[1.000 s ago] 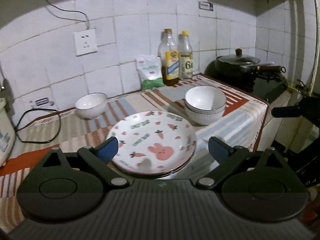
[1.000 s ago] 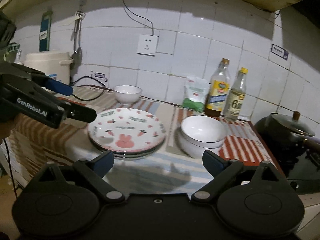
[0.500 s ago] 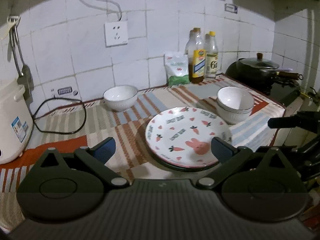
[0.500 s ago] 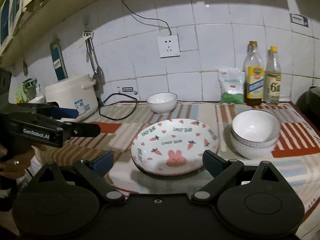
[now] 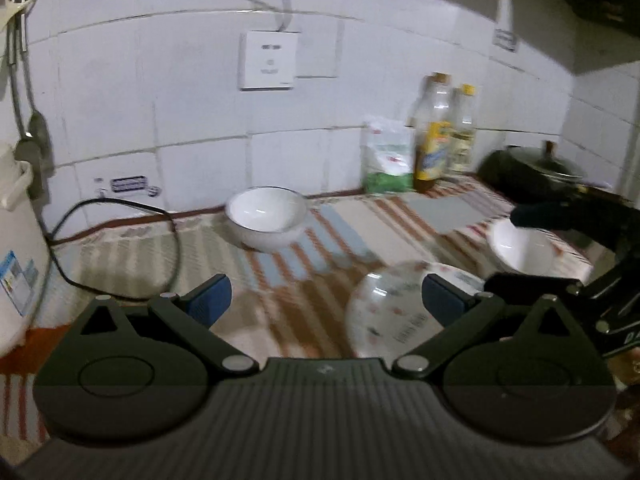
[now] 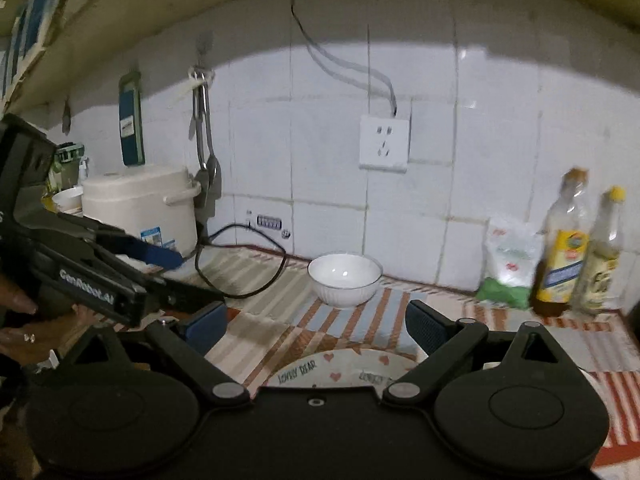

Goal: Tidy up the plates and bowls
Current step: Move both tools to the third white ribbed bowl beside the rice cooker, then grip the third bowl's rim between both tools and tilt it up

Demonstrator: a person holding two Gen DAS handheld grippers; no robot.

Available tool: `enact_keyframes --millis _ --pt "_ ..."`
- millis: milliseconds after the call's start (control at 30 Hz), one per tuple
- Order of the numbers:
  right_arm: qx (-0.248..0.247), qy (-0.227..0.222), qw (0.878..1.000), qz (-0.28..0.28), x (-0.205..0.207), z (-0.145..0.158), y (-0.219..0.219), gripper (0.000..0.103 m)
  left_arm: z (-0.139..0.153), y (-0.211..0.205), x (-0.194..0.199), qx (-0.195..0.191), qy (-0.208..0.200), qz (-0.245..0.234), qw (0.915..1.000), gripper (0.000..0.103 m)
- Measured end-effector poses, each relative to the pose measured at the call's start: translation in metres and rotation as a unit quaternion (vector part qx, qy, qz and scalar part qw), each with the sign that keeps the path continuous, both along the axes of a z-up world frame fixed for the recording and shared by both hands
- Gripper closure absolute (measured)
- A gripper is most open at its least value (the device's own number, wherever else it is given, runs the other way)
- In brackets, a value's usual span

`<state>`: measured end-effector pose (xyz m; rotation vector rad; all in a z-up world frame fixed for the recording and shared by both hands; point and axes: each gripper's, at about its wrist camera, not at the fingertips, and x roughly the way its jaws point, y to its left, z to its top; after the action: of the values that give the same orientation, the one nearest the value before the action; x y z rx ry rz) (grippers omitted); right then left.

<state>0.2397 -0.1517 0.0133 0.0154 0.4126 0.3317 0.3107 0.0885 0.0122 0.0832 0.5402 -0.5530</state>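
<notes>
Found the left gripper [image 5: 324,298] spread wide and empty, hovering over the striped cloth [image 5: 280,280]. Found the right gripper [image 6: 316,324] likewise agape, clutching nothing. Placed the carrot-print plate [image 6: 340,368] directly beneath the right gripper, just short of its fingertips, and off the right fingertip of the left one. Placed the lone bowl [image 6: 345,280] straight ahead of both, well beyond the tips, close to the wall.

Judged the nearest hazard to be the two tools themselves: crowded together over the plate, could knock into each other or clip its rim. Judged next that a reach for the lone bowl could drag a finger across the plate, or snag the black cord [image 6: 240,276] lying ahead-left of the right gripper. Reckoned the glazed bowl wall slippery under flat pads; with a shallow pinch on the rim, could swing loose. Farther off, could topple the bottles [image 6: 560,248] ahead-right with an over-wide sweep.

Through the left wrist alone, caught the stacked bowls [image 5: 520,248] far right of the left gripper, partly behind the right tool's finger, and the lidded pan [image 5: 536,172] beyond. Blurred heavily there; could not read the plate's pattern. Through the right wrist alone, read the plate's lettering sharply, took in the whole rice cooker [image 6: 140,204] ahead-left, and saw the hand [image 6: 24,320] gripping the left tool.
</notes>
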Motion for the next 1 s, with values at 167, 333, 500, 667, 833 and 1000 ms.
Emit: enact_keyframes --millis 167,333,500,667,833,1000 --pt "0.069 0.085 0.994 -0.021 0.074 -0.02 -0.024 0.006 -0.014 0.004 0.053 -0.003 0.012 0.039 0.9992 0.003" --pt "0.101 0.134 0.986 -0.02 0.126 -0.031 -0.033 0.006 -0.029 -0.004 0.093 0.004 0.011 0.066 0.9978 0.004" --pt "0.084 0.146 0.986 -0.01 0.162 -0.036 -0.021 0.007 -0.035 -0.02 0.125 0.0 0.011 0.072 0.9974 0.006" --pt "0.066 0.156 0.985 -0.021 0.2 -0.047 -0.017 0.012 -0.045 -0.031 0.154 0.003 0.022 0.095 0.9952 0.022" --pt "0.083 0.163 0.983 -0.017 0.225 -0.051 -0.023 0.013 -0.057 -0.031 0.179 -0.017 0.043 0.108 0.9931 0.025" --pt "0.133 0.201 0.971 -0.005 0.252 -0.048 -0.03 0.023 -0.062 -0.034 0.194 -0.023 0.06 0.107 0.9922 0.034"
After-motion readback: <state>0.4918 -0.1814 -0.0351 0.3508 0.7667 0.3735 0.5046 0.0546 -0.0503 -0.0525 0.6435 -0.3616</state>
